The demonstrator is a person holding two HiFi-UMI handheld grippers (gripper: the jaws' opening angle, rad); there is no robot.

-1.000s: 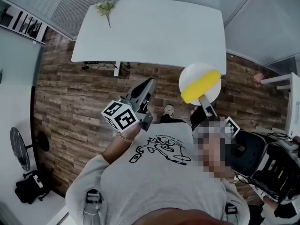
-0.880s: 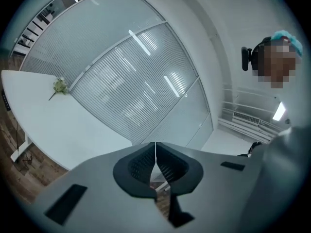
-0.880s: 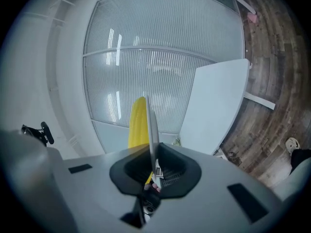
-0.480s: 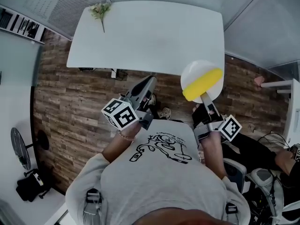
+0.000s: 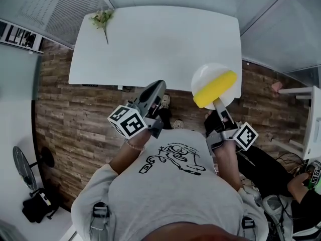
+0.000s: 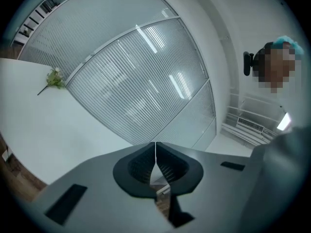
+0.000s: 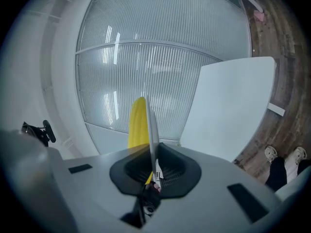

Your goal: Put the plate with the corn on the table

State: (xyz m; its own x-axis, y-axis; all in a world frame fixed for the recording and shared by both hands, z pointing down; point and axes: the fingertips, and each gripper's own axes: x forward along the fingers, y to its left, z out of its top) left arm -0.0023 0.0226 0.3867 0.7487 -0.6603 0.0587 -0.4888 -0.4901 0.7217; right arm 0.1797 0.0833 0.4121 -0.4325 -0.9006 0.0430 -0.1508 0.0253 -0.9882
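looking down from the head view, a white table lies ahead, with a small flower sprig at its far left corner. left of centre, the left gripper points toward the table, its jaws pressed together on nothing. to the right, a white plate carrying a yellow corn cob is held in the air by the table's near right corner. the right gripper pinches its near rim. the plate looks stiff, smooth and probably breakable. the corn lies loose and could roll, so a firm, level rim grip seems wise.
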